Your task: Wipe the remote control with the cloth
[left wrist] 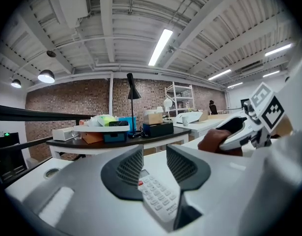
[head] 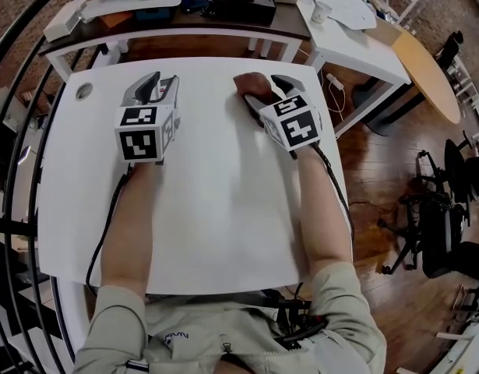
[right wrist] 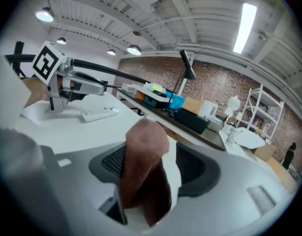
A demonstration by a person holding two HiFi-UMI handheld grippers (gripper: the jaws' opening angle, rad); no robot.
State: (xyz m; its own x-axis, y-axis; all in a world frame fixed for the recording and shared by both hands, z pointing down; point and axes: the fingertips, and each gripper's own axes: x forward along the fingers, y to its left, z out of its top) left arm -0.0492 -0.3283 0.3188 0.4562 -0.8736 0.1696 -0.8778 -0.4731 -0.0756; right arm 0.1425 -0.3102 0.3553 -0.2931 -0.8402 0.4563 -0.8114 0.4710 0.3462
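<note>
Left hand-held gripper (left wrist: 154, 157) part-open astride the remote control (left wrist: 158, 195); right hand-held gripper (right wrist: 153, 155) wide apart, brown cloth (right wrist: 143, 171) loose between.

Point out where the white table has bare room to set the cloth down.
Bare: the near half of the table, between the forearms, and the left strip by the round hole. Crowded: the far edge, where the left gripper, remote, right gripper and cloth sit.

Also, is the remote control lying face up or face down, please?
Face up: the white remote control lies flat on the table, buttons and small display showing.
</note>
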